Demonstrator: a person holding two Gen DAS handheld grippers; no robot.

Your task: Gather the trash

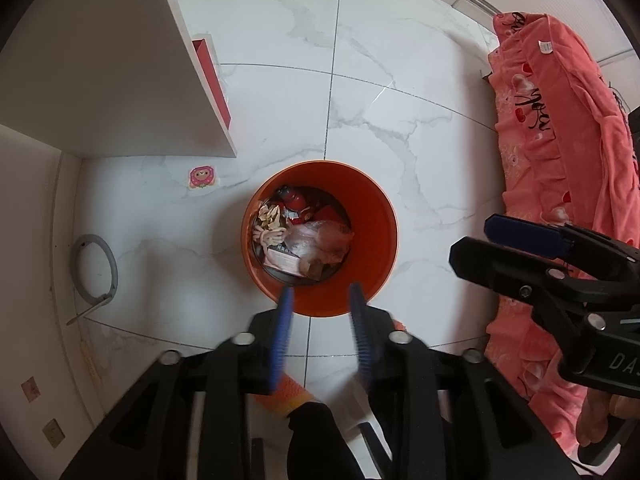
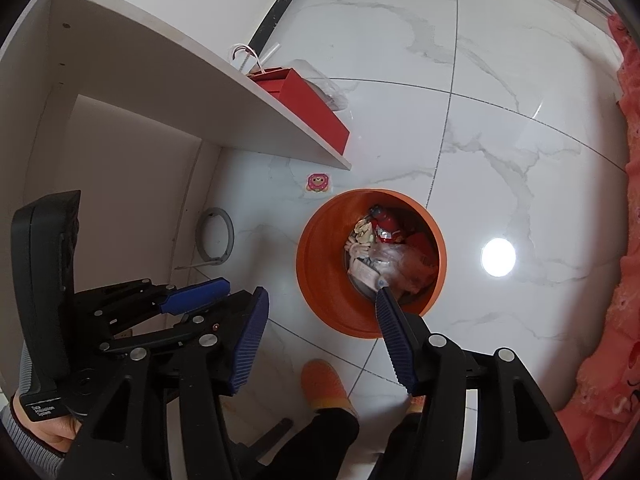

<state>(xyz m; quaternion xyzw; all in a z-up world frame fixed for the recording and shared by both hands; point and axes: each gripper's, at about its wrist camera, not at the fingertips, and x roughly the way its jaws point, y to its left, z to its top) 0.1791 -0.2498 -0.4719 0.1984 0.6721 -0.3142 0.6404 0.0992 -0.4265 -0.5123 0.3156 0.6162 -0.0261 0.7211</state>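
A glossy white marble-look tile floor (image 1: 400, 92) with thin grey joints fills both views. An orange bin (image 1: 320, 236) stands on it, holding the trash (image 1: 304, 236): crumpled paper, a clear plastic bag and red wrappers, their print too small to read. Beyond the bin a white shelf (image 1: 120, 72) juts from the wall, a red paper bag (image 2: 308, 108) behind its edge. A small pink cartoon sticker (image 1: 202, 177) lies between shelf and bin. To the bin's right hangs a pink cloth (image 1: 560, 152) with dark looping script I cannot make out, cut off by the frame.

The left gripper (image 1: 320, 320) hangs over the bin's near rim, jaws parted and empty, blurred. The right gripper (image 2: 320, 320) is likewise spread, gripping nothing. An orange slipper (image 2: 324, 384) shows below the bin.
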